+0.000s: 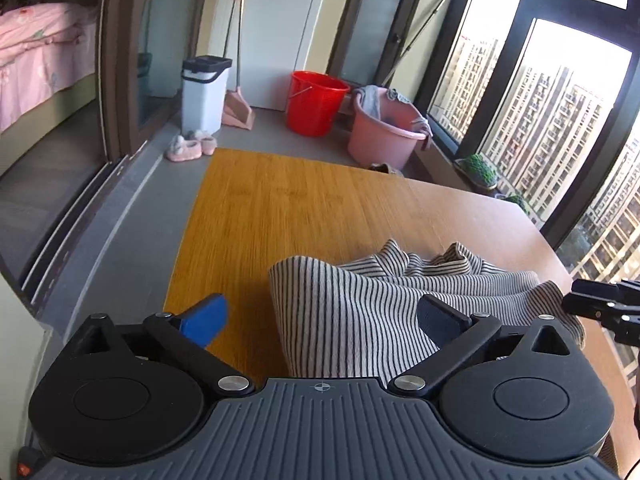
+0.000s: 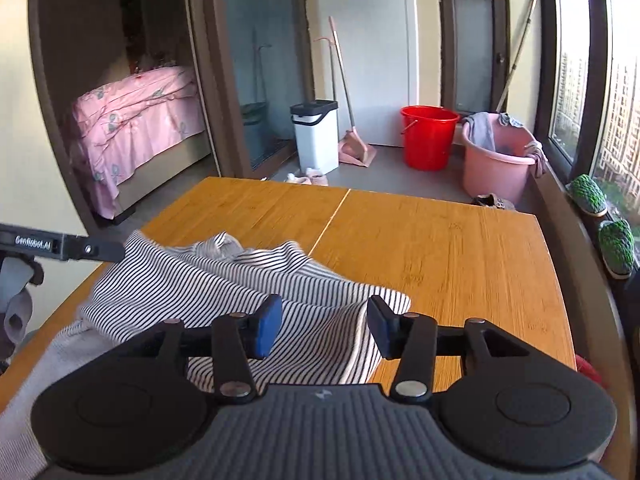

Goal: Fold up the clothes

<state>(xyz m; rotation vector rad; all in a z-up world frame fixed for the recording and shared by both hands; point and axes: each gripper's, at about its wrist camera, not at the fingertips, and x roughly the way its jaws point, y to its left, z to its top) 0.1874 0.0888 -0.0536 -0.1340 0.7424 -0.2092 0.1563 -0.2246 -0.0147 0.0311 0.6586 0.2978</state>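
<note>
A black-and-white striped garment [image 1: 372,300] lies crumpled on the wooden table [image 1: 280,208], near its front edge. My left gripper [image 1: 320,316] is open wide, hovering over the garment's left corner, with nothing between its blue pads. In the right wrist view the same striped garment [image 2: 208,280] spreads to the left, and my right gripper [image 2: 324,326] stands open above its right corner. The left gripper [image 2: 60,246] pokes in from the left edge there; the right gripper's tip [image 1: 600,304] shows at the right edge of the left wrist view.
Beyond the table [image 2: 440,248] stand a red bucket [image 2: 428,136], a pink basin [image 2: 496,160] with cloths, a white bin [image 2: 316,136] and a dustpan with broom. Windows and potted plants [image 2: 588,194] run along the right. A bed with pink bedding [image 2: 136,128] is at the left.
</note>
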